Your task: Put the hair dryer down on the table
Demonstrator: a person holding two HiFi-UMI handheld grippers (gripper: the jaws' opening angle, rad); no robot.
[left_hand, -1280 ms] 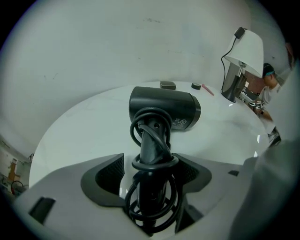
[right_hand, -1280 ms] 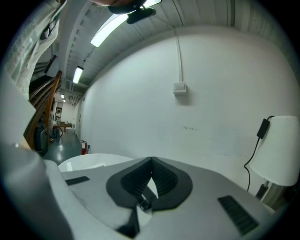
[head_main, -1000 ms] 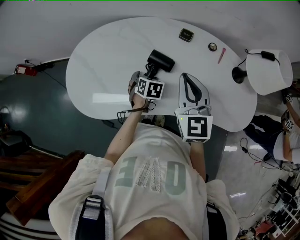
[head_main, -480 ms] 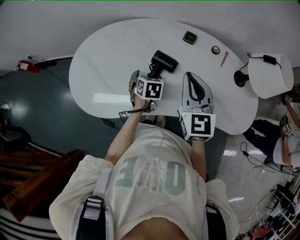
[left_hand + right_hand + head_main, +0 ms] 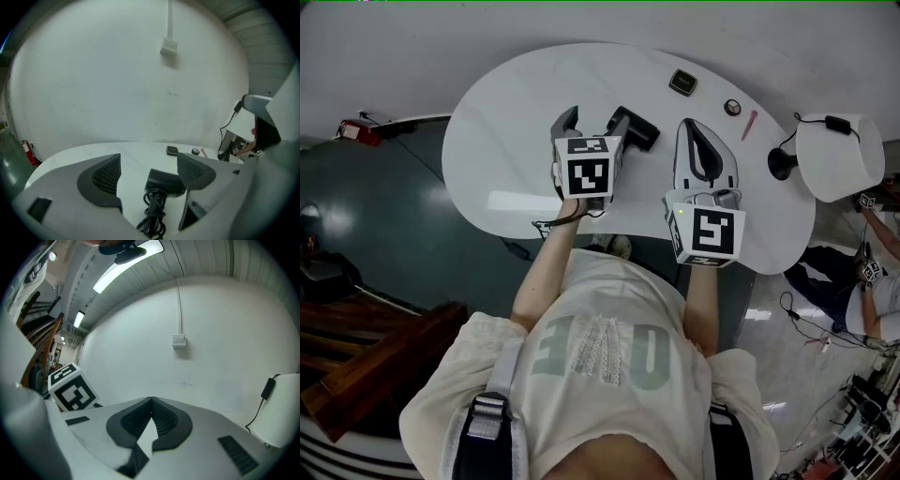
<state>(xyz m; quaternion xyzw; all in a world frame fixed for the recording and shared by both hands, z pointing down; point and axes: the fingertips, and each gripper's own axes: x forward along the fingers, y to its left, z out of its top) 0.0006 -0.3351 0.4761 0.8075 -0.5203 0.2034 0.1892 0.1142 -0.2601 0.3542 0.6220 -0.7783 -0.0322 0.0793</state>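
The black hair dryer [image 5: 636, 129] lies on the white oval table [image 5: 506, 112] with its cord bundled at the handle [image 5: 153, 216]. My left gripper [image 5: 589, 127] hovers above and just on the near side of it. Its jaws stand wide open and nothing is between the pads [image 5: 107, 174]. In the left gripper view the dryer body [image 5: 164, 183] sits on the tabletop beyond the open left gripper [image 5: 150, 172]. To the right, my right gripper [image 5: 693, 127] is shut with its tips touching and holds nothing, as the right gripper view also shows for this gripper [image 5: 151, 402].
A white-shaded lamp [image 5: 839, 150] with a black base stands at the table's right end. A small dark box [image 5: 682, 82], a round item [image 5: 732, 107] and a pink stick [image 5: 749, 125] lie near the far edge. Another person stands at the right edge.
My left gripper let go of the dryer's handle, opened wide and lifted up and back toward me. The dryer stays on the table. The right gripper barely moved.
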